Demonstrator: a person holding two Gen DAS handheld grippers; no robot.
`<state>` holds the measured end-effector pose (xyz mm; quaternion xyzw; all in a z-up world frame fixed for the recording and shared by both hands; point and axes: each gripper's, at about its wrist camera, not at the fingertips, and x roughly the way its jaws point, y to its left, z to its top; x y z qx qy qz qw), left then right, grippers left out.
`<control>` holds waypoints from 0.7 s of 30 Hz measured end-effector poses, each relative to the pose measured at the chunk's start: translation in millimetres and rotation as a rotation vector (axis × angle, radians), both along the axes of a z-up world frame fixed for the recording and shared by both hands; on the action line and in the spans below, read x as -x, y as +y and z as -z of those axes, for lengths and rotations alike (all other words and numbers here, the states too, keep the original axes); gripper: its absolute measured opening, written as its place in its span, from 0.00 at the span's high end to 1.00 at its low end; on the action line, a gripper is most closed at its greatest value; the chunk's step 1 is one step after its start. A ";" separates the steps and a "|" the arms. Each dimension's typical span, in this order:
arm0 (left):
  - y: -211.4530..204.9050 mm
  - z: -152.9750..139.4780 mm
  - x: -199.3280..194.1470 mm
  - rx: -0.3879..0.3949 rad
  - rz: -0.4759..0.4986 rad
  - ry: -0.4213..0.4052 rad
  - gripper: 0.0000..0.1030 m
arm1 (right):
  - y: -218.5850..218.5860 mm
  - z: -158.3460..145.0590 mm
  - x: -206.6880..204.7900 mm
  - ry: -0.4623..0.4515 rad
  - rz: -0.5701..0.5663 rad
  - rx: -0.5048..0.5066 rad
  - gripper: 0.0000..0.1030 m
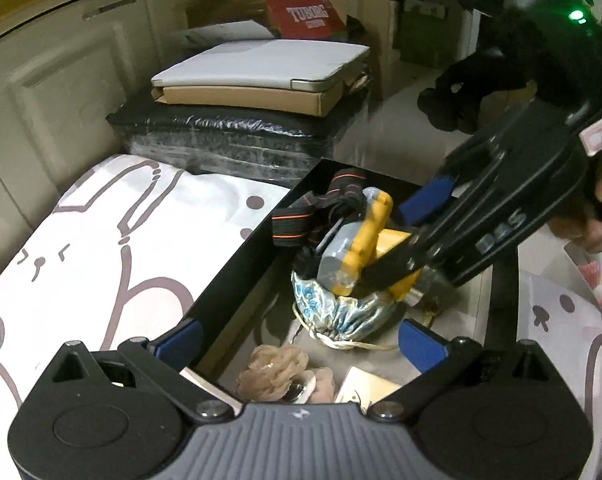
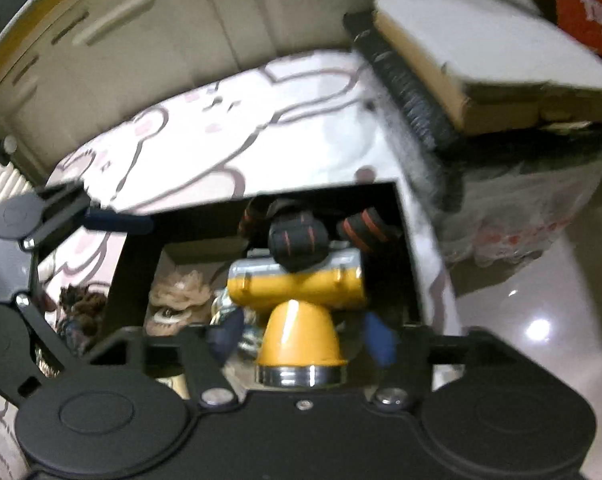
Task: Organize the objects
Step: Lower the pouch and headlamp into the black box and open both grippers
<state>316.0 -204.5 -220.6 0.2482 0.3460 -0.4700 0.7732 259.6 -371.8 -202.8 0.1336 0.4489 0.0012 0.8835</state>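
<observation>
Tongs: left wide over black box; right apparently loose around yellow headlamp.

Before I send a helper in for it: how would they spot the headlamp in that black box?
Find the open black box on the bunny-print cloth, in front of the stacked flat packages. The headlamp lies toward its far end on a crinkled silver pouch, with the right gripper over it. It alone is bright yellow, with a black, orange-striped strap.
</observation>
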 end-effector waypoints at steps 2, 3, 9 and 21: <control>1.7 -1.7 0.8 0.010 -0.013 0.004 0.00 | -4.9 -8.8 4.6 -0.019 0.018 -0.027 0.27; 2.1 -2.7 0.9 0.013 -0.020 0.006 0.00 | -7.0 -13.4 7.1 -0.032 0.027 -0.034 0.27; 8.8 -18.2 4.9 0.041 -0.103 0.004 0.00 | -12.2 -32.8 20.4 -0.086 0.071 -0.024 0.23; 33.4 -59.6 30.9 0.107 -0.325 0.058 0.00 | -1.3 -57.7 63.7 -0.147 0.101 0.008 0.18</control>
